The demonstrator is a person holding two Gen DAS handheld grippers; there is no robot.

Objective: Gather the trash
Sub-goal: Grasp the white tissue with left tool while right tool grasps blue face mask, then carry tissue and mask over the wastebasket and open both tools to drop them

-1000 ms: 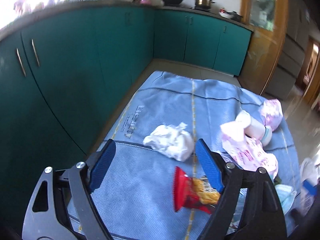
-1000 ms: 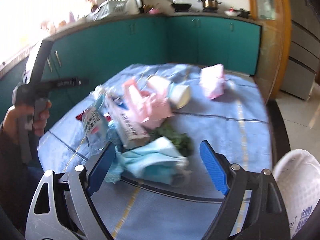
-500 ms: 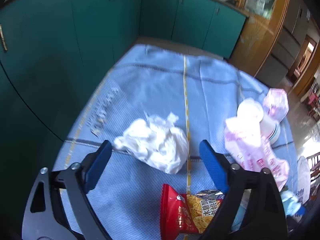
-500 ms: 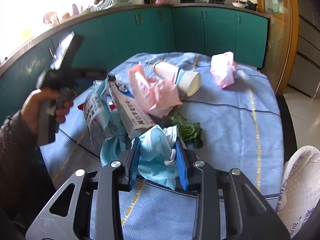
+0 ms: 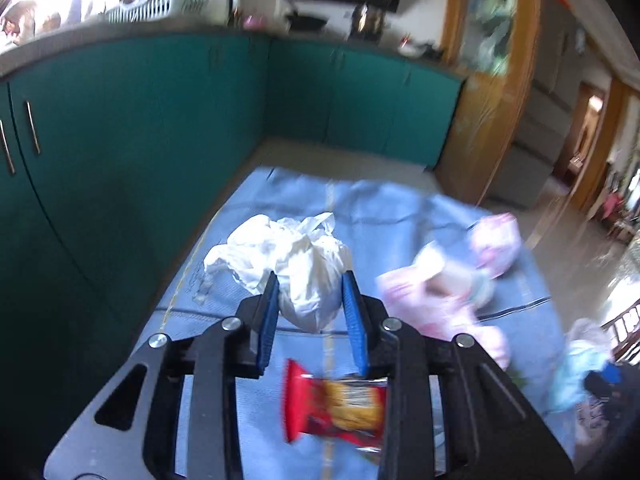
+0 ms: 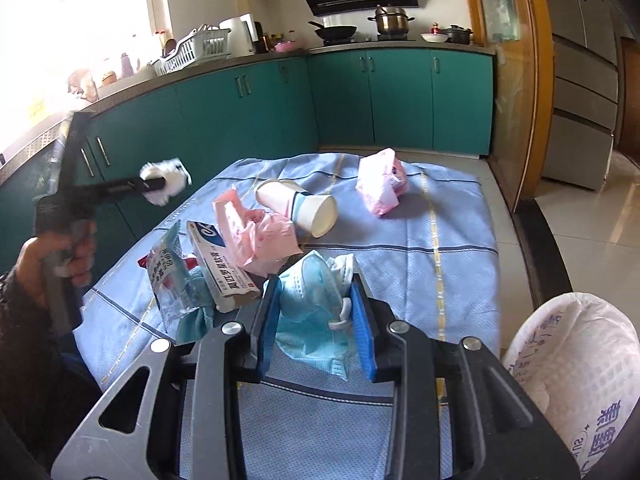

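In the right wrist view, the person's left hand is raised over the left edge of the blue cloth, and the left gripper has just clamped its jaws on the crumpled white tissue, apparently lifted clear, though that view is blurred. The right gripper, angled down over the cloth's near part, has just closed on the blue face mask, beside the medicine box and pink wrappers.

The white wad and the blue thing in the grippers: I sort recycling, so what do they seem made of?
White wad in the left gripper: looks like crumpled tissue or thin paper, matte, with soft creases; thin plastic film is possible. Blue mask in the right gripper: seems non-woven fabric, matte, with pleats and white ear loops.
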